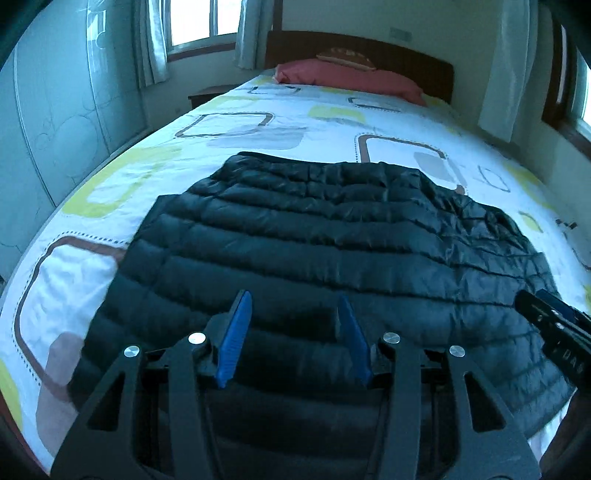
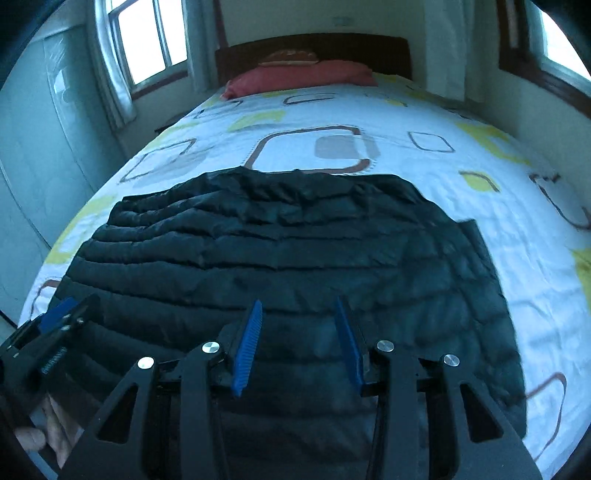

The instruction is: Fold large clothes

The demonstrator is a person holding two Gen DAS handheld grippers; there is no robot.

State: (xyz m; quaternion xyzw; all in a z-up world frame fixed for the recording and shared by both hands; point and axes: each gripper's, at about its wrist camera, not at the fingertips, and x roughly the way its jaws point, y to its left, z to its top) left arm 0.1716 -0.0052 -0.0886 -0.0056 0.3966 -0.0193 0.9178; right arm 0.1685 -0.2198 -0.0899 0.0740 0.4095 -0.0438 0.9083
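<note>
A dark quilted jacket (image 1: 325, 236) lay spread flat across the near end of the bed (image 1: 258, 122), its stitched bands running side to side. The bedspread was white with rounded squares (brown, grey, lime). A red pillow (image 1: 347, 75) rested against the dark headboard (image 1: 406, 55), with curtained windows (image 1: 199, 18) behind. The left claw (image 1: 293, 334) and right claw (image 2: 297, 341) hovered over the jacket, jaws parted, gripping nothing.

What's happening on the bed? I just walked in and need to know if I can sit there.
A person holds a left gripper and a right gripper over a dark puffer jacket spread across the patterned bedspread. Both grippers are open with nothing between the pads. The jacket lies mostly flat, near the foot end.
</note>
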